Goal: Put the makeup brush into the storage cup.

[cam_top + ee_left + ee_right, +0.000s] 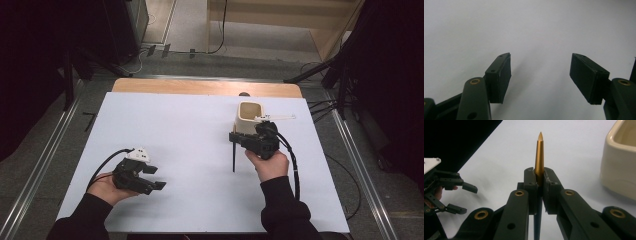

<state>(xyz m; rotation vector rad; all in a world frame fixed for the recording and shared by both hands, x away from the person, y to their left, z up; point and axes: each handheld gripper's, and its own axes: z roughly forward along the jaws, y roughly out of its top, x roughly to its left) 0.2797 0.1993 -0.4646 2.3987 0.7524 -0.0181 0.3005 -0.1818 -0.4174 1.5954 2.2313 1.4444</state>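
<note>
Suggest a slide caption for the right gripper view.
Right gripper shut on a gold-tipped pen, beside a cream cup.

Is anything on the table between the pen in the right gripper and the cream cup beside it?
Nothing visible. The right gripper grips the pen, and bare white table lies between it and the cup.

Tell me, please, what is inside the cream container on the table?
The cream container shows an open top with bare inner walls and nothing sticking out. Its bottom is hidden by the rim and by the right gripper, which is shut on a gold-tipped pen beside it.
</note>
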